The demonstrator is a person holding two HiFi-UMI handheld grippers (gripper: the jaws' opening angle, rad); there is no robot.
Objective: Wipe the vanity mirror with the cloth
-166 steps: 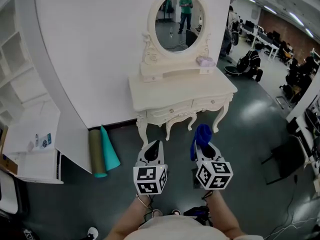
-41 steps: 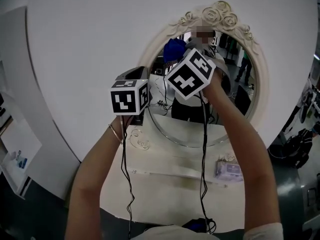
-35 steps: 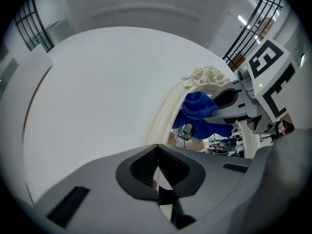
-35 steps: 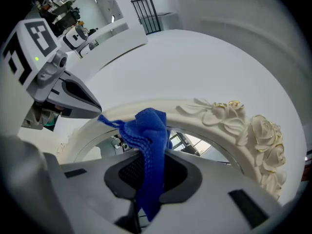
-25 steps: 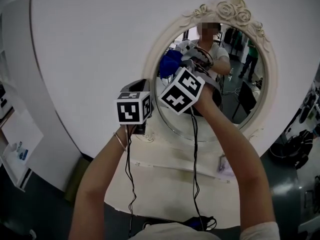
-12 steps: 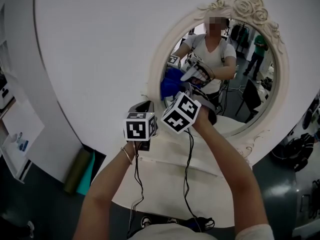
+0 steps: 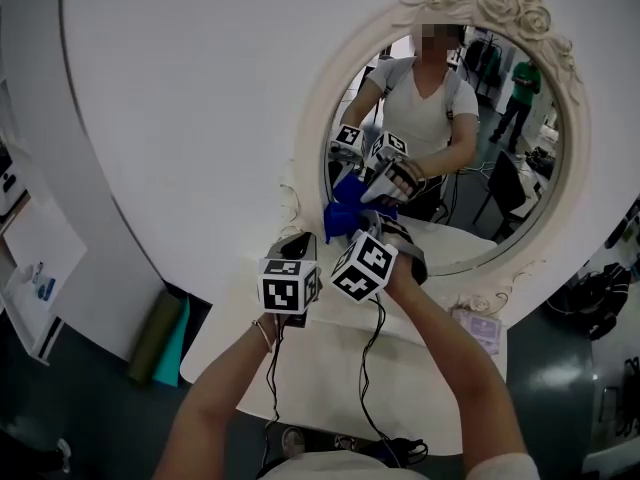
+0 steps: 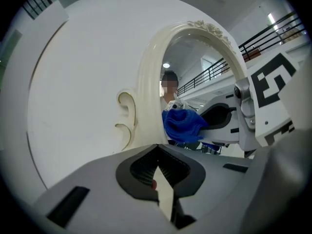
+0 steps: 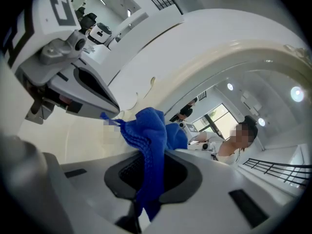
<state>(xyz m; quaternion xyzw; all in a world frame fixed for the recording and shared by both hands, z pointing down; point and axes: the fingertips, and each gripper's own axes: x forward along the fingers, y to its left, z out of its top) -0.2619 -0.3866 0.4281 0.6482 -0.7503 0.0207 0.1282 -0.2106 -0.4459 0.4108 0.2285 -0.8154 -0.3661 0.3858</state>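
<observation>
The oval vanity mirror point(image 7: 480, 168) in its cream carved frame point(image 7: 310, 138) fills the upper right of the head view. My right gripper point(image 7: 352, 230) is shut on the blue cloth point(image 7: 343, 216), which sits bunched against the lower left of the glass, close to the frame. In the right gripper view the cloth point(image 9: 148, 145) hangs out of the jaws of the right gripper point(image 9: 151, 179). My left gripper point(image 7: 297, 243) hovers just left of it, beside the frame point(image 8: 148, 91), shut and empty. From the left gripper point(image 8: 158, 167) I see the cloth point(image 8: 183, 126).
The cream vanity top point(image 7: 330, 368) lies below the grippers, with a small packet point(image 7: 478, 326) on its right side. Rolled green and teal mats point(image 7: 165, 333) lean on the floor at the left. A white shelf unit point(image 7: 30, 258) stands further left. Cables hang from both grippers.
The right gripper has carried the cloth down the left part of the glass, from near the top to the lower left. The left gripper has come down alongside it.
</observation>
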